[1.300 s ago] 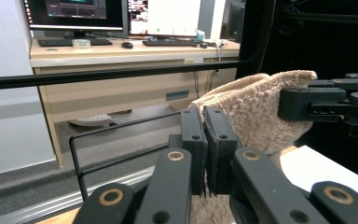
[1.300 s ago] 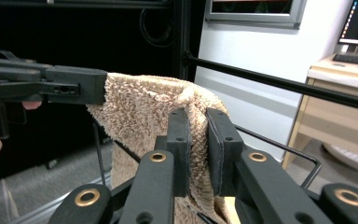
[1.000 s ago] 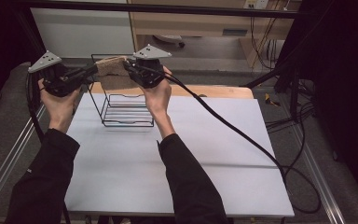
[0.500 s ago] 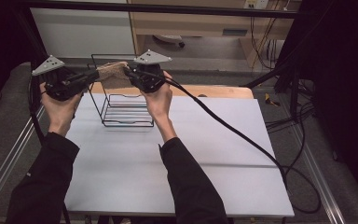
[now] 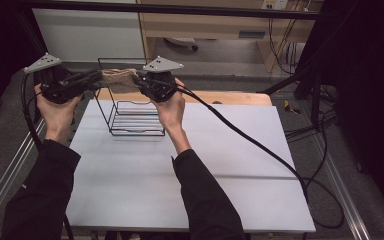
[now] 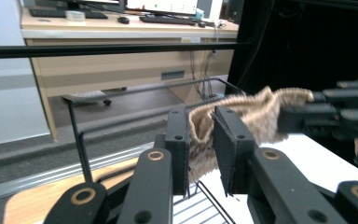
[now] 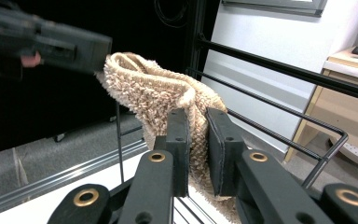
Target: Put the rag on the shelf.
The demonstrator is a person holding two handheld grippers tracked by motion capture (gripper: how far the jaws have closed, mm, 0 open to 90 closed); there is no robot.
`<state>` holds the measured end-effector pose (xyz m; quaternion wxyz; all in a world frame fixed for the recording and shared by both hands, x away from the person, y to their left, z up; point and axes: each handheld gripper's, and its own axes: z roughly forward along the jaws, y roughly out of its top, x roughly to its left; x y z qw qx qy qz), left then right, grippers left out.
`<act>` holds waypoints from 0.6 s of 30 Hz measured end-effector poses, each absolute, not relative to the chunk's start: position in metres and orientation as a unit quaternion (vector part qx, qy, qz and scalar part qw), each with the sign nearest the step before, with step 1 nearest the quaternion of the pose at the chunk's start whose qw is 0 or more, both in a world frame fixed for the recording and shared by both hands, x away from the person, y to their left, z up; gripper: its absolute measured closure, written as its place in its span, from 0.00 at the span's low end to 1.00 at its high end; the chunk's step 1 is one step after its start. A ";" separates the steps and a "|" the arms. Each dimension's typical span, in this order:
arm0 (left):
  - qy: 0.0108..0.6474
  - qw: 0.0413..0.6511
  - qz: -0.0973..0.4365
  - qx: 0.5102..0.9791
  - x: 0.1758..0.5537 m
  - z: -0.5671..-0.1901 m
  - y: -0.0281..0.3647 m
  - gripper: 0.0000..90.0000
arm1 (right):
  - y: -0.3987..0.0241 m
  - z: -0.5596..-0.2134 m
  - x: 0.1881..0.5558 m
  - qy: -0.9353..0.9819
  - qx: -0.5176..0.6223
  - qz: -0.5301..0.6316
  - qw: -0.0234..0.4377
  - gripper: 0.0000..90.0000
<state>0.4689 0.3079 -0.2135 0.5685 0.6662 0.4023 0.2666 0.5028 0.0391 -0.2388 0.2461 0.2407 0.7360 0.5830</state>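
Note:
A beige knitted cloth (image 5: 120,80) is stretched in the air between my two grippers, above a black wire rack (image 5: 130,115). My left gripper (image 5: 97,80) holds its left end; its jaws have just been opening a little. In the left gripper view the cloth (image 6: 256,112) still fills the gap of my left gripper (image 6: 200,135), touching both pads. My right gripper (image 5: 139,82) is shut on the other end. In the right gripper view the cloth (image 7: 154,88) bunches between the pads of my right gripper (image 7: 196,140).
The wire rack stands at the far left of the white table (image 5: 180,175), with a wooden board (image 5: 230,97) behind it. The right gripper's cable (image 5: 260,147) trails across the table to the right. A metal frame bar (image 5: 180,10) runs across the back.
Both hands stay almost still with the cloth held between them above the rack. The cloth keeps its place.

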 end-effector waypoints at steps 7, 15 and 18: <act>0.414 0.559 0.271 0.665 0.481 -0.202 0.300 0.93 | 0.040 -0.241 0.501 0.740 0.234 0.579 0.251 0.89; 0.414 0.539 0.241 0.693 0.487 -0.213 0.295 0.99 | 0.038 -0.243 0.501 0.740 0.234 0.581 0.244 0.88; 0.408 0.541 0.229 0.699 0.483 -0.218 0.296 0.99 | 0.038 -0.244 0.501 0.742 0.235 0.579 0.241 0.87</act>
